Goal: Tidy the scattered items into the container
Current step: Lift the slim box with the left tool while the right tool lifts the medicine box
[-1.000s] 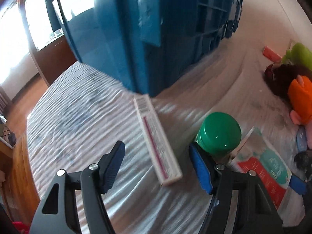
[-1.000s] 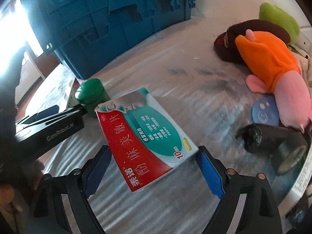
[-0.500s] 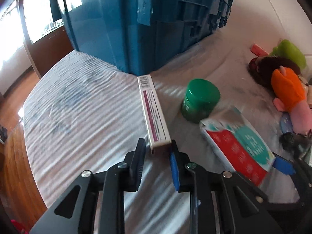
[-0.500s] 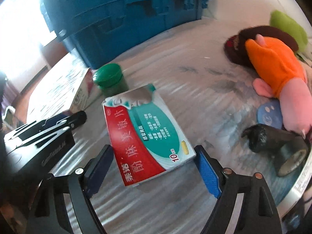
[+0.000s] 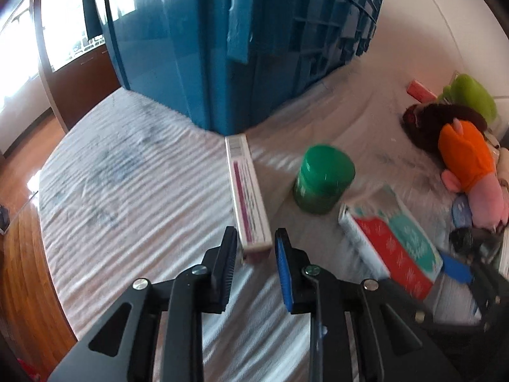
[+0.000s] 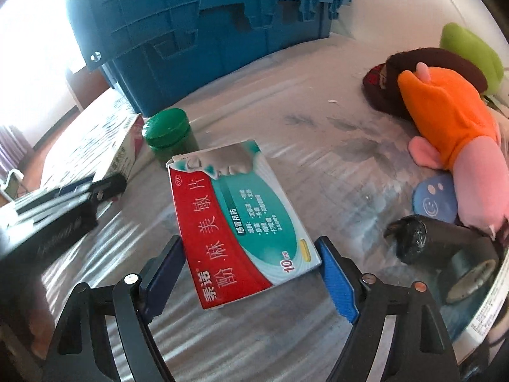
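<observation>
Two views. Left wrist: the left claw (image 5: 255,248) clamps the near end of a long white carton with a magenta stripe (image 5: 246,192), which reaches toward the blue plastic crate (image 5: 241,47) on the striped cloth-covered surface (image 5: 133,191). Right wrist: the right claw (image 6: 251,262) stands wide, flanking the flat red-and-teal medicine box (image 6: 241,222), its pads close to the box's edges; whether they press it is unclear.

Bright daylight is seen pouring through a large window (image 5: 19,47) at the far left, its panes washed out to white, with a dark brown wooden frame (image 5: 44,63) and cabinet front (image 5: 92,73) set below it. A glossy reddish wooden floor (image 5: 22,254) is caught beneath, streaked with glare. A rippled whitish cover (image 5: 127,197) is spread over the desk, and pale tiles (image 5: 445,16) are glimpsed at upper right.
</observation>
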### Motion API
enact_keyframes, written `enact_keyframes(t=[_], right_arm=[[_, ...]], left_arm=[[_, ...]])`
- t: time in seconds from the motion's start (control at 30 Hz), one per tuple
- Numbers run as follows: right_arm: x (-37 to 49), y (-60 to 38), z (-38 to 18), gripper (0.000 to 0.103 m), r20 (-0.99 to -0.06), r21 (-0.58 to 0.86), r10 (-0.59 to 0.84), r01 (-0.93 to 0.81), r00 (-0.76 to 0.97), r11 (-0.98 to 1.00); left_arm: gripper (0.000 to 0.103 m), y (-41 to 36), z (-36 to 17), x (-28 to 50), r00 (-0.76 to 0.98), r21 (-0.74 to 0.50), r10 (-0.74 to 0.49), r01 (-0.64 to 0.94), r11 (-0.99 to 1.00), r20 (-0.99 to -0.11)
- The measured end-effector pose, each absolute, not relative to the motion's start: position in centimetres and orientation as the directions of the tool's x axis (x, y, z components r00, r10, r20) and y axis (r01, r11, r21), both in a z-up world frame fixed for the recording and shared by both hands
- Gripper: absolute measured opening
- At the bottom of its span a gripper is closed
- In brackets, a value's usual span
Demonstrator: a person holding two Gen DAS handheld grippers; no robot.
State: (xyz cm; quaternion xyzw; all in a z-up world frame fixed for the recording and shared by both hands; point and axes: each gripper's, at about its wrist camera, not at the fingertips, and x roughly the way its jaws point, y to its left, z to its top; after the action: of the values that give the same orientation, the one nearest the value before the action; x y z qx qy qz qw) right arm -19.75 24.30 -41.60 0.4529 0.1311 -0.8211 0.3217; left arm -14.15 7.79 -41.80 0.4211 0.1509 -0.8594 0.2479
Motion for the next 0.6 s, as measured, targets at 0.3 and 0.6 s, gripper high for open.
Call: enact_keyframes(t=[0.3, 0.6], right_arm=[[-19.3, 24.4, -41.6, 0.082, -0.829, 0.069, -0.403, 0.644, -0.388, -0.762], [-18.3, 25.2, -41.4, 0.087, -0.838, 0.078, -0.416, 0.677, -0.353, -0.732]], left_arm=[[0.018, 8.5, -42.6, -12.3, -0.523, -0.027, -0.306, 0.535, -0.844, -0.796], [0.018, 10.8, -42.5, -9.5, -0.524, -0.008, -0.277, 0.478, -0.878, -0.805]])
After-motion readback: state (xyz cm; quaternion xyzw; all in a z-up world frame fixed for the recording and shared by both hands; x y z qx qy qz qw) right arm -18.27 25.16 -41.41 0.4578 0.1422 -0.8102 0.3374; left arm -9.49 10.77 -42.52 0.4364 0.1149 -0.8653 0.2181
